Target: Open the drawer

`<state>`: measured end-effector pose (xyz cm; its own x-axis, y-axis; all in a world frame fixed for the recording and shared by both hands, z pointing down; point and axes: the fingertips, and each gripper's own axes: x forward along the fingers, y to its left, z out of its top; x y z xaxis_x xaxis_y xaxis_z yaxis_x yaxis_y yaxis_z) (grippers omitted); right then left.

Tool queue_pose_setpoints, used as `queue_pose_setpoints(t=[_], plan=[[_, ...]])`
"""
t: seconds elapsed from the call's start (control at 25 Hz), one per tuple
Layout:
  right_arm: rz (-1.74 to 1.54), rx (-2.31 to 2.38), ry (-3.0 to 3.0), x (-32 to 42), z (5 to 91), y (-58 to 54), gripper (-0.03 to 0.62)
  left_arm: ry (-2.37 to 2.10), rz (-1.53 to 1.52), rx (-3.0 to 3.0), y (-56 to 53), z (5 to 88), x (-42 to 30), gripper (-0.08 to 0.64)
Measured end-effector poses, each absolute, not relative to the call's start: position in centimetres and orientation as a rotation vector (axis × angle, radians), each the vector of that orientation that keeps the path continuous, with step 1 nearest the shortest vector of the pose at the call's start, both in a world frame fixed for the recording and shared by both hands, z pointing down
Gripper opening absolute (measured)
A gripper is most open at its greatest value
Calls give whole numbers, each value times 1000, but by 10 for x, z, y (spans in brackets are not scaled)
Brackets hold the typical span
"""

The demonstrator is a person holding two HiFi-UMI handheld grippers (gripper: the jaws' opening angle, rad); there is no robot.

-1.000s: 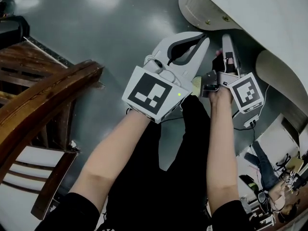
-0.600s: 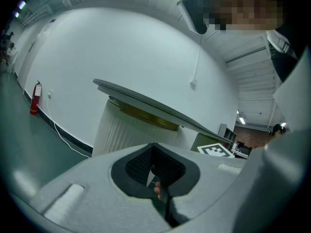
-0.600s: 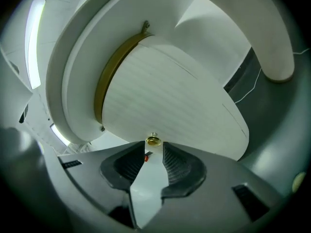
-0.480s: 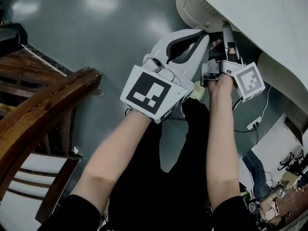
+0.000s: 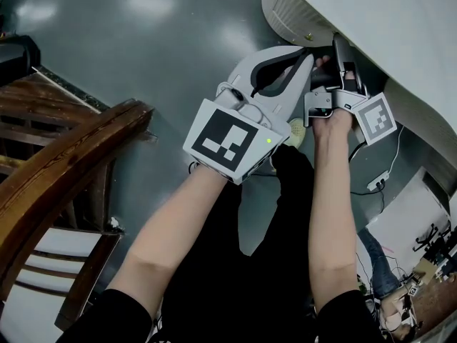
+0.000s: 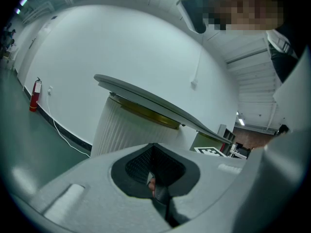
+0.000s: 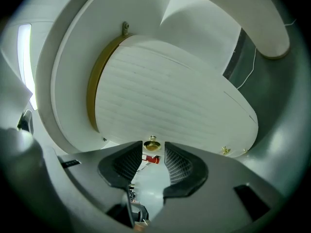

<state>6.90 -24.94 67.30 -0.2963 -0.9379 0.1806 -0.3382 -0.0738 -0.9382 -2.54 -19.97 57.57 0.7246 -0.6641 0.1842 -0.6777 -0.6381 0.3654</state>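
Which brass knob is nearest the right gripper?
The larger knob, beyond the right gripper's empty jaws, which have just been opening; the smaller knob sits aside.

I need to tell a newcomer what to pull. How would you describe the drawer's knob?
Start at the white ribbed front trimmed with a gold band. Near its edge sits a round brass knob, domed and larger than the small brass fitting toward the corner.

My left gripper (image 5: pixel 303 54) and right gripper (image 5: pixel 336 45) are light grey, with black ribbed pads (image 7: pixel 181 165) and cubes (image 5: pixel 227 140) bearing black-and-white square markers. At the bottom of the frame, my short sleeves (image 5: pixel 114 314) are black.
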Motion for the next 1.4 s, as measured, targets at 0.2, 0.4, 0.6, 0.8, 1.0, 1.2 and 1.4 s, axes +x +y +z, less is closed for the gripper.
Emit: queue_pose_setpoints(t=[0.2, 0.4, 0.6, 0.8, 1.0, 1.2, 1.4], plan=[[-1386, -1370, 1618, 69, 673, -251, 149, -1037, 44, 2513, -199, 573, -26, 8], [-1373, -1330, 1612, 69, 670, -257, 118, -1044, 43, 2509, -201, 572, -25, 8], [-1374, -1319, 1613, 68, 671, -255, 115, -1051, 46, 2503, -197, 572, -29, 8], [-1364, -1320, 1614, 68, 667, -261, 110, -1062, 52, 2483, -198, 571, -31, 8], [-1375, -1307, 1646, 61, 666, -248, 110, -1071, 68, 2463, -193, 573, -35, 8], [-1409, -1290, 1665, 50, 666, -220, 110, -1065, 96, 2449, -179, 574, -35, 8], [-1442, -1285, 1673, 37, 667, -192, 111, -1047, 125, 2442, -158, 574, -36, 8]])
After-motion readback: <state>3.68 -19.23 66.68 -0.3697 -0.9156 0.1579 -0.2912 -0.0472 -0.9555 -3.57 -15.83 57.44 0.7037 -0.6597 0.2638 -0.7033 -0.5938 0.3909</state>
